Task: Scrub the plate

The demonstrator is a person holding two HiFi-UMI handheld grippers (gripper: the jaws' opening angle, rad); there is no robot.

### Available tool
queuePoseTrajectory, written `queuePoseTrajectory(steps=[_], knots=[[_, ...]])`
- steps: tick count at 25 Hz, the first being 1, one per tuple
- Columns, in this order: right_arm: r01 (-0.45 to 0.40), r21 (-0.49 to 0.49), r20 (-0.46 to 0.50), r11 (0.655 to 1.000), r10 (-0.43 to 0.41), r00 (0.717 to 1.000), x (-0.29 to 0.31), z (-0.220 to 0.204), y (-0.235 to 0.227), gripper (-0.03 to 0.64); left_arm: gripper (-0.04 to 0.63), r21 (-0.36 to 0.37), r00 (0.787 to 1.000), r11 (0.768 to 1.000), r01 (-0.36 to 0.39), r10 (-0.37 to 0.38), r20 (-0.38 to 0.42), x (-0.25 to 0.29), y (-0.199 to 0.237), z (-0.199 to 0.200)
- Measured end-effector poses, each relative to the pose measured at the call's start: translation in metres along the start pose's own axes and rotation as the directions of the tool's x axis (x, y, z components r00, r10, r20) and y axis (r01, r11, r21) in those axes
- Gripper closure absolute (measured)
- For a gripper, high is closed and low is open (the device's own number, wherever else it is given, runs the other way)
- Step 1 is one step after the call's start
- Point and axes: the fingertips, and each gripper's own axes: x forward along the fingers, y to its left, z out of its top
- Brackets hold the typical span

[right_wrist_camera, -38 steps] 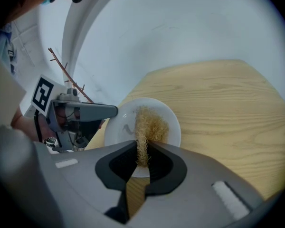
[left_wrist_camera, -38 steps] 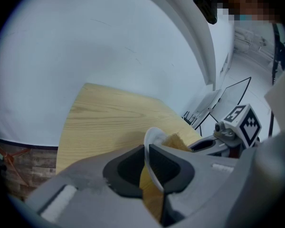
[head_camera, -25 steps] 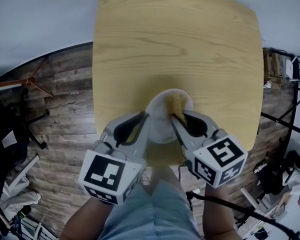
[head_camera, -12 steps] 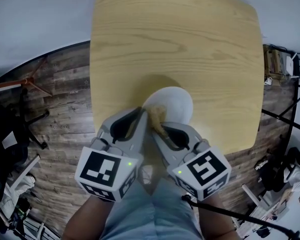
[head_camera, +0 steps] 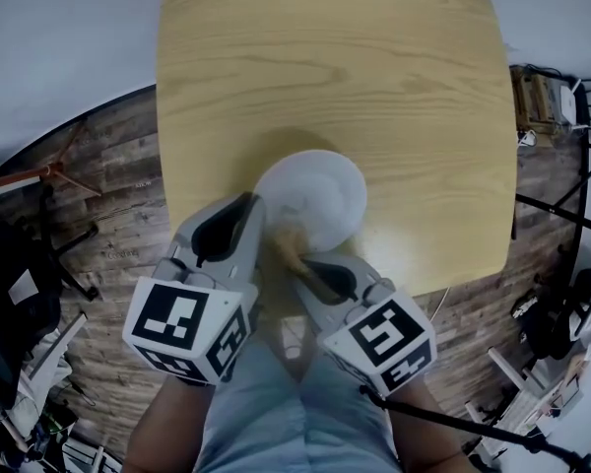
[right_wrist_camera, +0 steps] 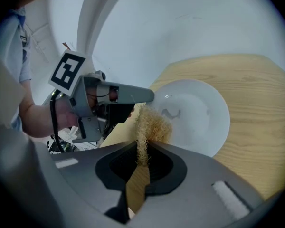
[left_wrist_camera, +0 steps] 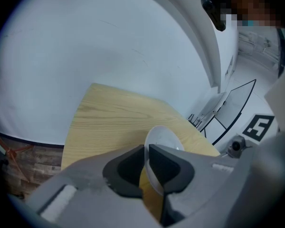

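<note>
A white plate (head_camera: 315,197) is held tilted over the near edge of the wooden table (head_camera: 325,77). My left gripper (head_camera: 258,227) is shut on the plate's near left rim; in the left gripper view the plate (left_wrist_camera: 165,144) stands edge-on between the jaws. My right gripper (head_camera: 297,260) is shut on a tan fibrous scrubber (head_camera: 288,238), whose tuft rests on the plate's near rim. In the right gripper view the scrubber (right_wrist_camera: 149,127) sticks out of the jaws onto the plate (right_wrist_camera: 194,113), beside the left gripper (right_wrist_camera: 153,96).
The table's near edge runs under both grippers, with dark plank floor (head_camera: 118,205) to the left. Black cables and stands (head_camera: 552,225) lie at the right. The person's legs (head_camera: 295,412) are below.
Plate and both grippers have shifted left and toward me. The right gripper has drawn the scrubber from the plate's centre back to its near rim.
</note>
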Motion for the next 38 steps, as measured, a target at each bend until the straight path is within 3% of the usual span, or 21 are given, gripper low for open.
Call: queuePoseTrajectory(steps=[3,13,22,28,32,36,38], knots=[[0.003,0.001,-0.005,1.0,-0.003,1.0,0.002,-0.004,-0.001,0.577,0.543,0.011,1.0,1.0,-0.02,0.02,0.003,0.0,0.005,-0.003],[0.021,0.019,-0.024,1.0,-0.02,1.0,0.005,-0.015,-0.005,0.577,0.541,0.157,0.994,0.982,-0.104,0.108,-0.019,-0.006,0.017,-0.008],[0.023,-0.007,-0.001,1.0,-0.023,1.0,-0.003,-0.011,-0.005,0.577,0.541,0.148,0.985,0.975,-0.166,0.156,0.081,-0.038,0.015,0.008],[0.003,-0.053,0.029,0.999,-0.002,1.0,-0.025,-0.015,0.012,0.577,0.541,0.158,0.968,0.963,-0.217,0.191,0.161,-0.079,-0.009,0.011],[-0.019,-0.104,0.103,0.994,0.03,0.994,-0.064,-0.013,0.034,0.577,0.541,0.142,0.938,0.951,-0.275,0.233,0.256,-0.114,-0.04,0.014],[-0.003,-0.243,0.223,0.97,0.059,0.973,-0.102,0.016,0.061,0.576,0.541,0.16,0.865,0.914,-0.374,0.281,0.416,-0.159,-0.066,0.031],[0.031,-0.299,0.311,0.954,0.067,0.948,-0.133,0.028,0.082,0.575,0.543,0.172,0.834,0.898,-0.406,0.286,0.472,-0.185,-0.087,0.03]])
